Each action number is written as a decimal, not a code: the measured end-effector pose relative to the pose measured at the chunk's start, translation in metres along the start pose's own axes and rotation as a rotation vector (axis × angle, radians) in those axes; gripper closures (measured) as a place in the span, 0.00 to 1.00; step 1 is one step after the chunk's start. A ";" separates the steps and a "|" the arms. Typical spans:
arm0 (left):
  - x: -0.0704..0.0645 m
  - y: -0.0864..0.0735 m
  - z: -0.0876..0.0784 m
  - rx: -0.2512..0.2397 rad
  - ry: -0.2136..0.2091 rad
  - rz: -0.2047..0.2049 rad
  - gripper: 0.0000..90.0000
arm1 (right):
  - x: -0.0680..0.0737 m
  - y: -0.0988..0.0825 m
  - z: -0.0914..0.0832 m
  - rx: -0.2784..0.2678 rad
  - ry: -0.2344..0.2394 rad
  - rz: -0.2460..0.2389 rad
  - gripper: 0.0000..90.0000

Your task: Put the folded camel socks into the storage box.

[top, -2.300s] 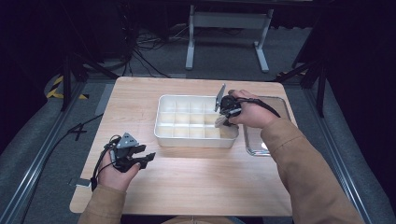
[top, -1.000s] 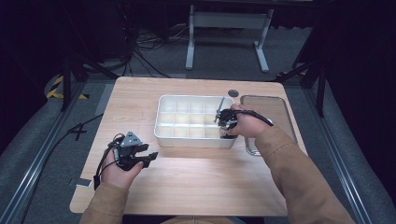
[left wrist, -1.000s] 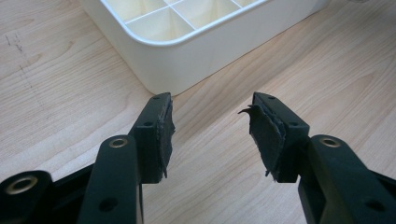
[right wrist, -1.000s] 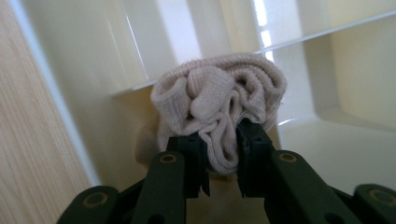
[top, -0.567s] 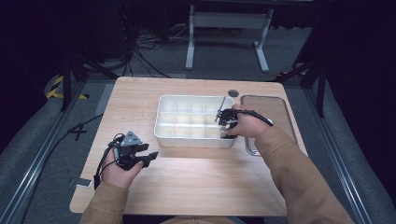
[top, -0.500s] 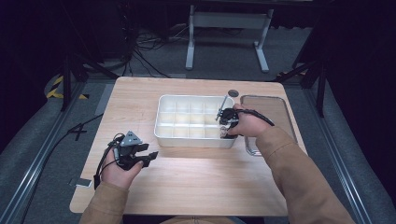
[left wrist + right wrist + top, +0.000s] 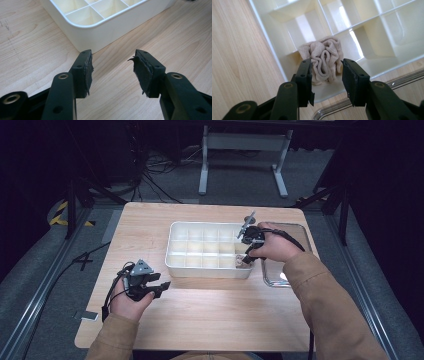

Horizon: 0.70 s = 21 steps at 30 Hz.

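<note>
We see right gripper (image 7: 326,75) jaws parted around crumpled beige cloth (image 7: 323,60) in white divided tray (image 7: 274,50); left gripper (image 7: 113,72) open over desk (image 7: 30,55). Next, likely: close, lift.

beige cloth (image 7: 323,58), white tray (image 7: 179,262), pale wood table (image 7: 200,320).

Left claw (image 7: 113,72) gapes wide; right claw (image 7: 326,75) parted, pointing down.
</note>
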<state>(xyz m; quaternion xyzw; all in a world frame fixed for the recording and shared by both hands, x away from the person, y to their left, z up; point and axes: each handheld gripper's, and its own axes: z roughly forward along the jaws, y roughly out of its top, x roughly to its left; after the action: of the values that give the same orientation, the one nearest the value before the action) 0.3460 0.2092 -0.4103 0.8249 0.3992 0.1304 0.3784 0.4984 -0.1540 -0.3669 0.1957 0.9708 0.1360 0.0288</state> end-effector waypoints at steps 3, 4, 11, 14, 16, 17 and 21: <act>0.000 0.000 0.000 0.006 -0.002 -0.014 0.55 | 0.003 -0.002 -0.010 -0.039 -0.015 0.015 0.66; 0.000 0.000 0.000 0.003 -0.002 -0.011 0.55 | 0.005 -0.004 -0.014 -0.052 -0.025 0.018 0.66; 0.004 -0.001 -0.004 -0.011 0.006 -0.026 0.55 | 0.020 -0.013 -0.043 -0.175 -0.072 0.083 0.64; 0.005 -0.002 -0.007 -0.017 0.011 -0.038 0.55 | 0.025 -0.017 -0.054 -0.212 -0.080 0.090 0.64; 0.005 -0.002 -0.007 -0.015 0.012 -0.038 0.55 | 0.027 -0.021 -0.060 -0.229 -0.088 0.099 0.63; 0.005 -0.002 -0.008 -0.013 0.012 -0.035 0.55 | 0.028 -0.024 -0.063 -0.236 -0.094 0.107 0.62; 0.006 -0.002 -0.008 -0.017 0.010 -0.038 0.55 | 0.031 -0.034 -0.068 -0.265 -0.107 0.139 0.61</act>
<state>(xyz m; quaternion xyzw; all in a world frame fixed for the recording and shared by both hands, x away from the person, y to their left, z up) 0.3444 0.2184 -0.4068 0.8132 0.4156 0.1308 0.3859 0.4499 -0.1890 -0.3110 0.2639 0.9255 0.2539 0.0964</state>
